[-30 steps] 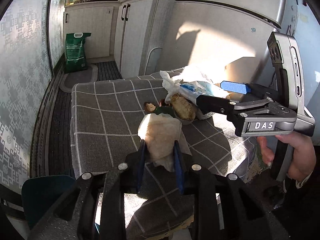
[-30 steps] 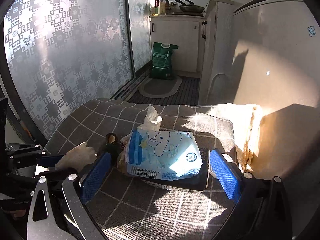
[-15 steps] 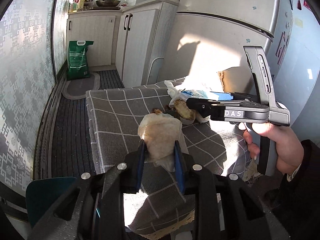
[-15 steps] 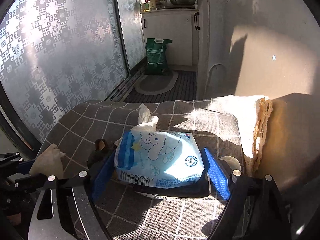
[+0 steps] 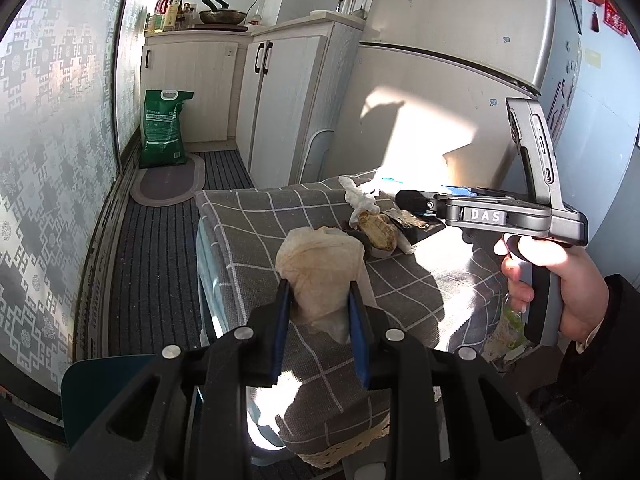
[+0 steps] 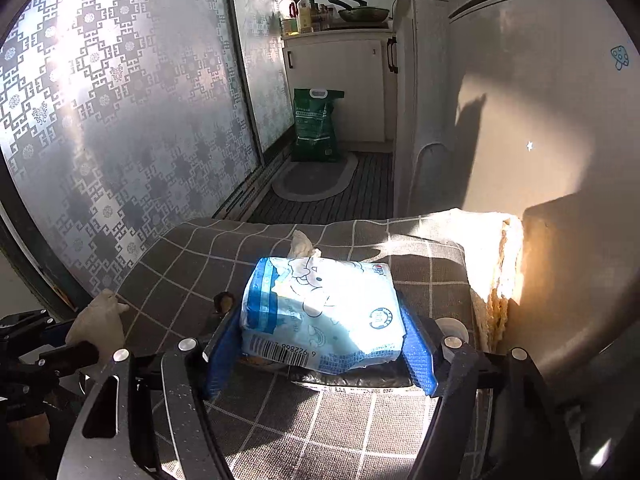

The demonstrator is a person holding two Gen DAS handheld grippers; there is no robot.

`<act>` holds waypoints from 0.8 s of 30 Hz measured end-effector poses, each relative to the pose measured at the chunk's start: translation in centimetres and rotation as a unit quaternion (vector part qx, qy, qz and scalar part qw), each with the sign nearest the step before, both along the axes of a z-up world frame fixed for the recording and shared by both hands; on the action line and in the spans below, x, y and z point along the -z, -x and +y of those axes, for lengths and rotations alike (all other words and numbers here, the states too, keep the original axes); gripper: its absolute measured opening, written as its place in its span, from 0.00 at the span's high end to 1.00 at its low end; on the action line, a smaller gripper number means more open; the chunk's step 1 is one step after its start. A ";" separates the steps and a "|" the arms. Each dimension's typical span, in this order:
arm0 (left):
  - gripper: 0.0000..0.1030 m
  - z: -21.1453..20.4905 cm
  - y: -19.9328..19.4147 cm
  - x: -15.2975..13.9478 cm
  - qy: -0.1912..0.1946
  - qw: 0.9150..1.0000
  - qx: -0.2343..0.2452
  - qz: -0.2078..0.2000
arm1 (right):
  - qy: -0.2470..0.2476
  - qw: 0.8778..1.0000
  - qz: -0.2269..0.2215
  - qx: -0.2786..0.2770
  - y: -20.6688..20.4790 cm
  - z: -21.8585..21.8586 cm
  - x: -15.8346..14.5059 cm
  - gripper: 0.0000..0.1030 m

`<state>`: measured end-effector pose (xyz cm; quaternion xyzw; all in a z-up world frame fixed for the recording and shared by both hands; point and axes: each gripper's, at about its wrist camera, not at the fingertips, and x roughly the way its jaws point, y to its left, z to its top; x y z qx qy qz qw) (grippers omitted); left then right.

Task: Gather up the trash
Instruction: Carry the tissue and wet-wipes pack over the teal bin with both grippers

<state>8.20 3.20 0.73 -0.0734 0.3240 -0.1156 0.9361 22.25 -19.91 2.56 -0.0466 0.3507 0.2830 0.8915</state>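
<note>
My left gripper [image 5: 319, 286] is shut on a crumpled, stained paper [image 5: 320, 256], held above the near edge of the table with the grey checked cloth [image 5: 260, 232]. In the right wrist view that paper [image 6: 98, 316] shows at the far left. My right gripper [image 6: 320, 344] is closing its jaws on a light blue tissue pack [image 6: 324, 304], and both blue pads touch its sides. The pack rests on a black tray [image 6: 352, 378]. In the left wrist view the right gripper [image 5: 416, 200] reaches in from the right, beside a bread scrap [image 5: 378, 232] and a white tissue [image 5: 360, 200].
A hand [image 5: 576, 280] grips the right tool's handle. A fridge [image 5: 460, 80] stands right behind the table, with white cabinets [image 5: 280, 100] further back. A green bag [image 5: 164, 128] and an oval rug [image 5: 168, 184] lie on the floor strip. A teal object [image 5: 104, 376] sits low left.
The right jaws have drawn in from wide open until the pads meet the tissue pack. My left gripper has pulled back from the table with the paper still in it.
</note>
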 end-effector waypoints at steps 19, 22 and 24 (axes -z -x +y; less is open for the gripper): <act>0.71 7.1 5.2 0.3 -0.014 0.994 -0.106 -0.008 | 0.003 0.993 -0.018 -0.114 7.6 9.6 -3.3 0.31; 0.71 8.9 6.5 0.9 -0.021 0.992 -0.126 0.000 | 0.001 0.990 -0.019 -0.138 9.0 12.0 -3.6 0.31; 0.71 10.1 7.2 1.7 -0.025 0.990 -0.138 0.010 | -0.004 0.988 -0.013 -0.152 9.8 13.4 -3.6 0.31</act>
